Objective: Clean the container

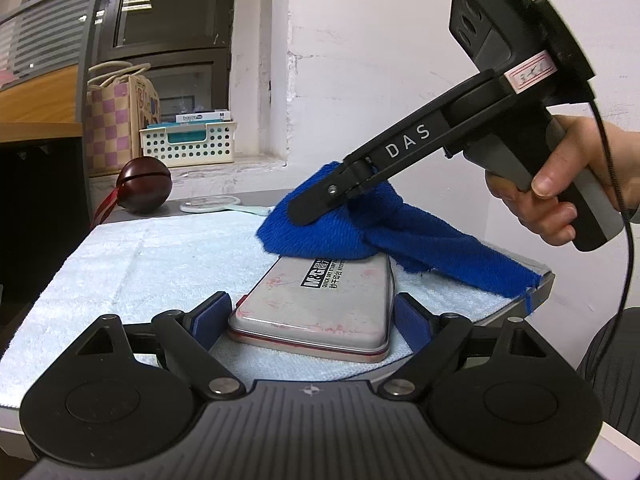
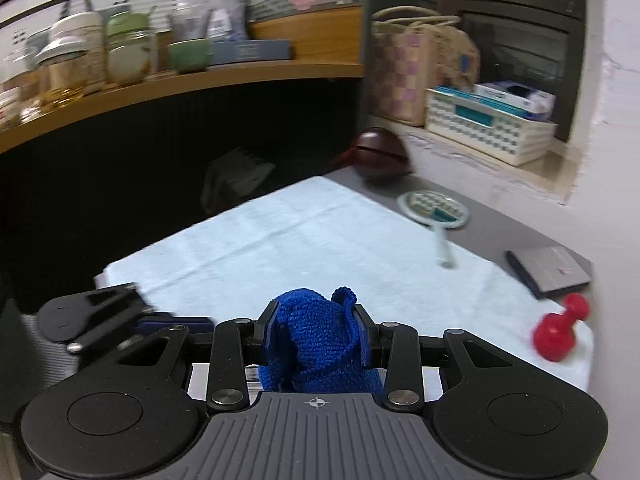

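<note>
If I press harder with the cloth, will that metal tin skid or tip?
The tin looks flat and low, so tipping seems unlikely. It probably won't skid much: it lies on a towel, and the left gripper brackets its near end. It's likely light.

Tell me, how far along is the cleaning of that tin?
Set-up looks done: the tin lies on the white towel between the left gripper's pads. In hand: the right gripper presses a blue cloth on the lid's far end. Left: red smears across the near lid and rim.
</note>
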